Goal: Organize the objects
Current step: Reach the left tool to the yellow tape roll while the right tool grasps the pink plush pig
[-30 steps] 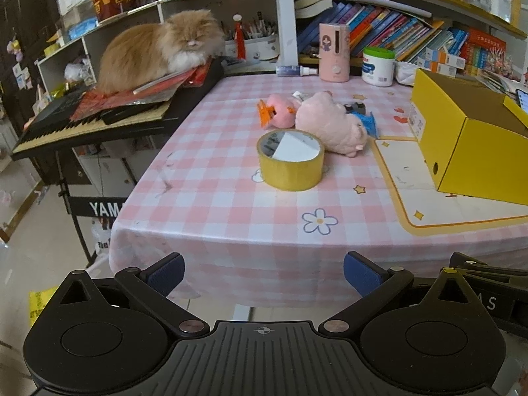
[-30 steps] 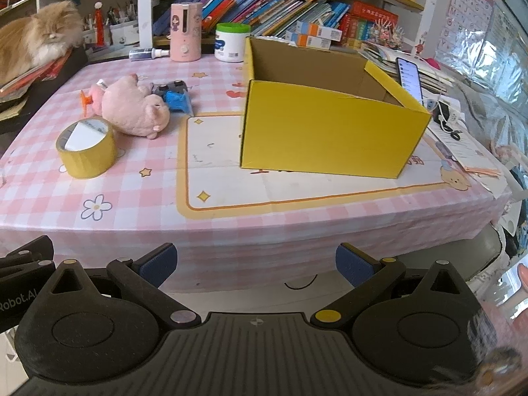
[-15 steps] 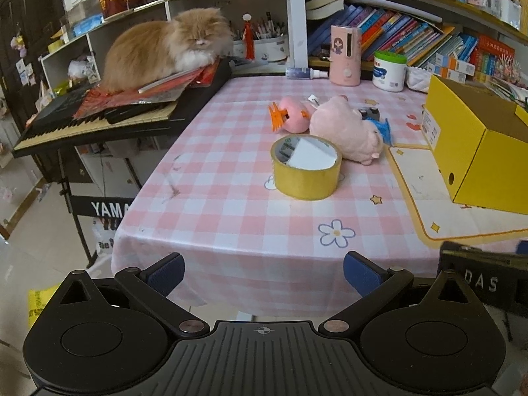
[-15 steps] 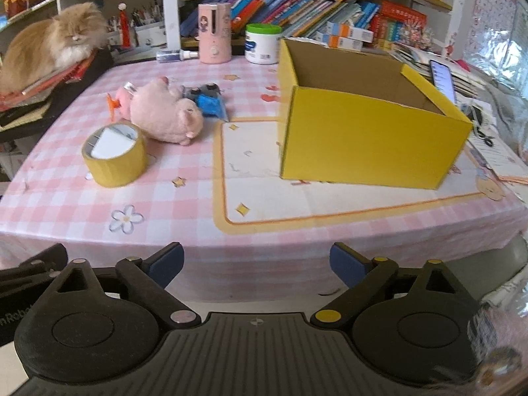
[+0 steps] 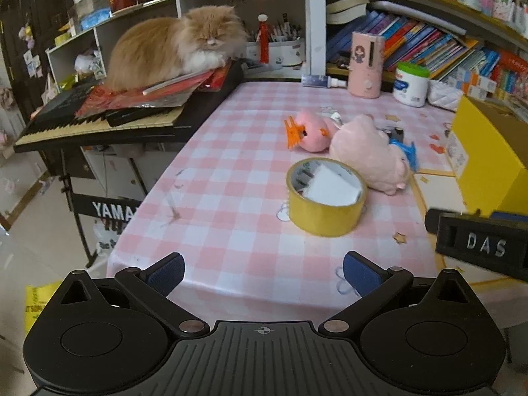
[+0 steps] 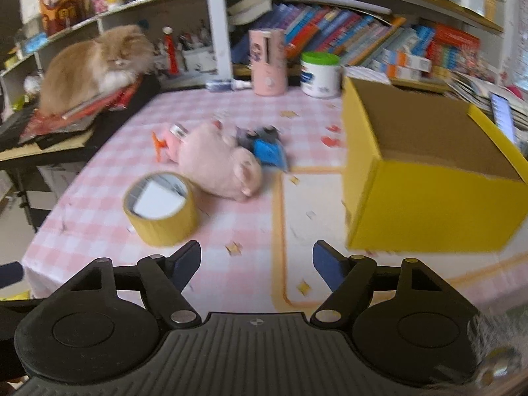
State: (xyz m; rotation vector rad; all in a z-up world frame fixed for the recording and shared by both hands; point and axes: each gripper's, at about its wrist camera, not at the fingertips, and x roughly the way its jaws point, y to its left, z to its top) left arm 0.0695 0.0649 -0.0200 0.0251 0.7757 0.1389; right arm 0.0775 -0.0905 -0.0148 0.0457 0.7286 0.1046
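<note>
Pink-checked cloth covers the table (image 6: 99,211); on it, the yellow cardboard box (image 6: 429,211) stands open and looks empty, so sorting seems barely begun. Left of it lie a pink plush (image 6: 217,168), then the yellow tape roll (image 6: 161,211). Nearest, the right gripper (image 6: 256,264) is closing on nothing, while the left gripper (image 5: 263,272) hangs released; next, one must reach the roll.

Left gripper (image 5: 263,269) jaws wide and empty, yellow tape roll (image 5: 326,196) beside pink plush (image 5: 369,151), cat (image 5: 175,44) on keyboard (image 5: 109,122)
</note>
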